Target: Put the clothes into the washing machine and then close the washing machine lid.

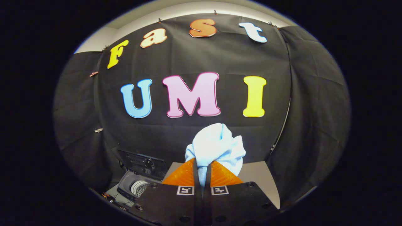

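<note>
Pale blue cloth (216,144), bunched and crumpled, is pinched between the gripper (202,168) fingers, raised above the tabletop's (260,179) far edge; the washing machine (136,185) sits open lower left.

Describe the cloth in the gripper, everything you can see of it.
The cloth is pale blue, soft fabric, bunched into a crumpled ball with deep folds. It is held up in the air in front of the booth's black wall, above the grey table. The gripper is shut on it: its jaws stand nearly together, pinching a narrow strip of fabric, while the bulk bulges just ahead of the fingertips. Nothing else touches it.
</note>
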`<state>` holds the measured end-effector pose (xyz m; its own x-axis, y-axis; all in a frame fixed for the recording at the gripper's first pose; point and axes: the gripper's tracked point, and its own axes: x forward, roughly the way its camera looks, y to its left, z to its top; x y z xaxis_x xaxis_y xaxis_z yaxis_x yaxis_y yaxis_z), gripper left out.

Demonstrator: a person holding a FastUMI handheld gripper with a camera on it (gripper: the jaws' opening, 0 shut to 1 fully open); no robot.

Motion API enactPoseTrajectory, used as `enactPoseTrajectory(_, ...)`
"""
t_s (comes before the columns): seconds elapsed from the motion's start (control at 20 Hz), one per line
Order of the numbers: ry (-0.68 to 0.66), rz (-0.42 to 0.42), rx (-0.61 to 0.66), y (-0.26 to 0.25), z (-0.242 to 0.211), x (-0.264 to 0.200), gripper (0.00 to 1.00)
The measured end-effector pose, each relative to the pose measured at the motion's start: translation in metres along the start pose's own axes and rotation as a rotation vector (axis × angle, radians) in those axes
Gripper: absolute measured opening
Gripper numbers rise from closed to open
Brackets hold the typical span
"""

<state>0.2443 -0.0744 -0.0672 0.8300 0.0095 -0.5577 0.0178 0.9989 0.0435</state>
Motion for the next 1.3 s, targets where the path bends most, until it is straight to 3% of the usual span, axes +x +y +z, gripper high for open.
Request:
enactPoseTrajectory(0.25,-0.059,0.132,-0.063,0.077,0.030,-0.006,0.05)
enactPoseTrajectory(0.6,-0.038,0.379,-0.078,0.196,0.017,0.012,0.05)
enactPoseTrajectory(0.95,-0.029,0.569,-0.097,0.290,-0.014,0.037,0.05)
enactPoseTrajectory(1.3,0.083,0.660,-0.157,0.339,-0.082,0.086,0.05)
